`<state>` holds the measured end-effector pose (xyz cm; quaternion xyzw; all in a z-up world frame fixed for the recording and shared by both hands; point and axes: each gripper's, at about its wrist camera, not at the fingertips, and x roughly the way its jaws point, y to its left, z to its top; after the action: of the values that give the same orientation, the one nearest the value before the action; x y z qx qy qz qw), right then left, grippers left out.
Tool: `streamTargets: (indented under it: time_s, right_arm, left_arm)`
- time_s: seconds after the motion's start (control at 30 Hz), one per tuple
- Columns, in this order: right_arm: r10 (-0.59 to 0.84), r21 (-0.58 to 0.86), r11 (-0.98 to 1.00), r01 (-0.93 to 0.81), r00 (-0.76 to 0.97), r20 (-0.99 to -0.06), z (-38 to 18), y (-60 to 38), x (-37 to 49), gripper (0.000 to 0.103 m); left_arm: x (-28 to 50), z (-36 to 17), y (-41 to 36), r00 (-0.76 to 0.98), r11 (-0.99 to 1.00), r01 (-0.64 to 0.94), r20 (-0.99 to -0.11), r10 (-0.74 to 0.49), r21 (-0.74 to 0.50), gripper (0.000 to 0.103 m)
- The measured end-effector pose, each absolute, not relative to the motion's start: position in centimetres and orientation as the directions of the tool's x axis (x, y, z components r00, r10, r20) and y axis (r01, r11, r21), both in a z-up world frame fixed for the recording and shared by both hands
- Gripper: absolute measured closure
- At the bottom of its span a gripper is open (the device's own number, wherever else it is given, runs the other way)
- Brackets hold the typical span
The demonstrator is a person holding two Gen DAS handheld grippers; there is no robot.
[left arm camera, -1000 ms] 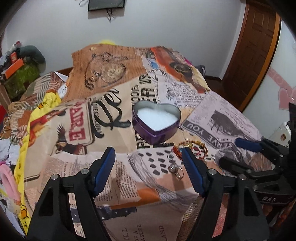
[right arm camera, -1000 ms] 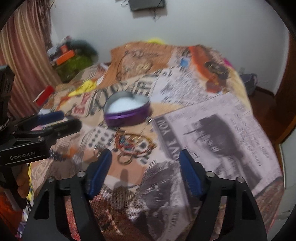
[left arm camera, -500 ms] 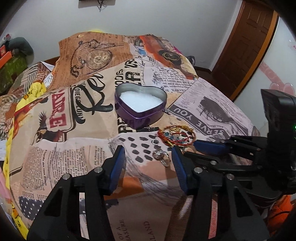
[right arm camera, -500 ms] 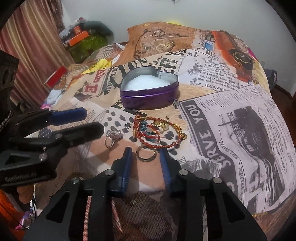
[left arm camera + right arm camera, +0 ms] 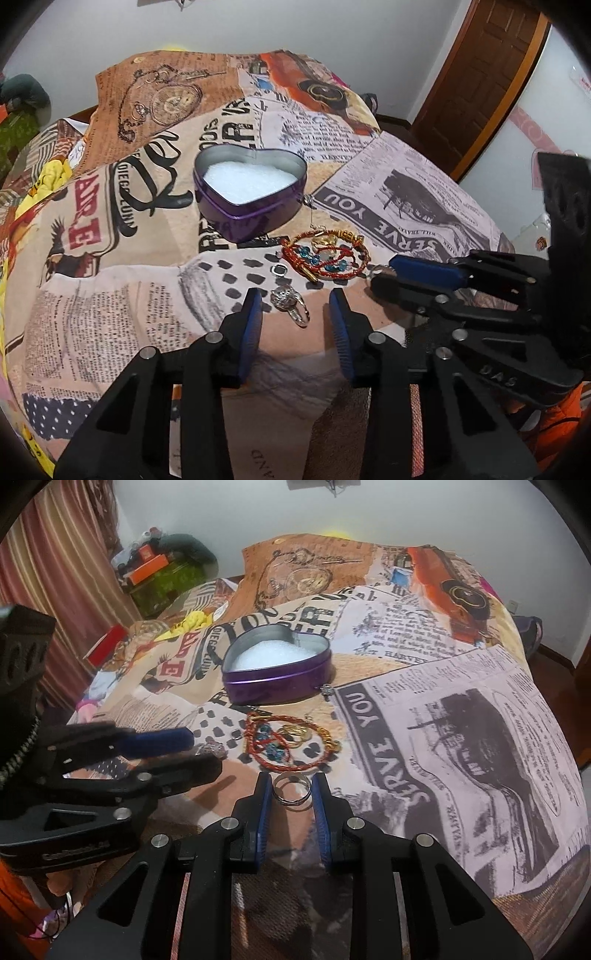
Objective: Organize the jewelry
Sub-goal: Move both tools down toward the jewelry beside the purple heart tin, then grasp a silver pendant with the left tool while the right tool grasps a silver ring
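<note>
The left claw [image 5: 295, 306] is released, a silver stone ring [image 5: 289, 302] between its fingers. The right claw [image 5: 291, 788] is released around a plain ring [image 5: 290, 788]. Both lie on the newspaper-print bed cover [image 5: 461, 709], near the heart tin [image 5: 251, 192] and red bracelet [image 5: 325, 256].

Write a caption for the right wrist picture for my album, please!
Right gripper straddles a plain ring on the bedspread, near a purple heart tin.
</note>
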<state>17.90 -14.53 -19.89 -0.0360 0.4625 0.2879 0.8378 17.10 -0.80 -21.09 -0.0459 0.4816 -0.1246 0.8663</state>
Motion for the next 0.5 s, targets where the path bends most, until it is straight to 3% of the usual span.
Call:
streamTargets:
  time_s: [0.23, 0.37, 0.5]
  right_arm:
    - [0.448, 0.209, 0.840, -0.501, 0.422, -0.788, -19.60, -15.14, 17.85, 0.083]
    - [0.448, 0.204, 0.840, -0.502, 0.431, -0.783, -19.38, -15.02, 17.67, 0.083]
    - [0.450, 0.202, 0.840, -0.503, 0.441, -0.776, -18.96, -14.96, 17.49, 0.083]
  left_arm:
    - [17.36, -21.70, -1.80, 0.513, 0.975, 0.183, -0.834, -0.205, -0.127, 0.076]
    - [17.53, -21.89, -1.88, 0.517, 0.977, 0.185, -0.834, -0.192, -0.110, 0.089]
    - [17.58, -21.76, -1.76, 0.521, 0.978, 0.180, -0.833, -0.185, -0.105, 0.089]
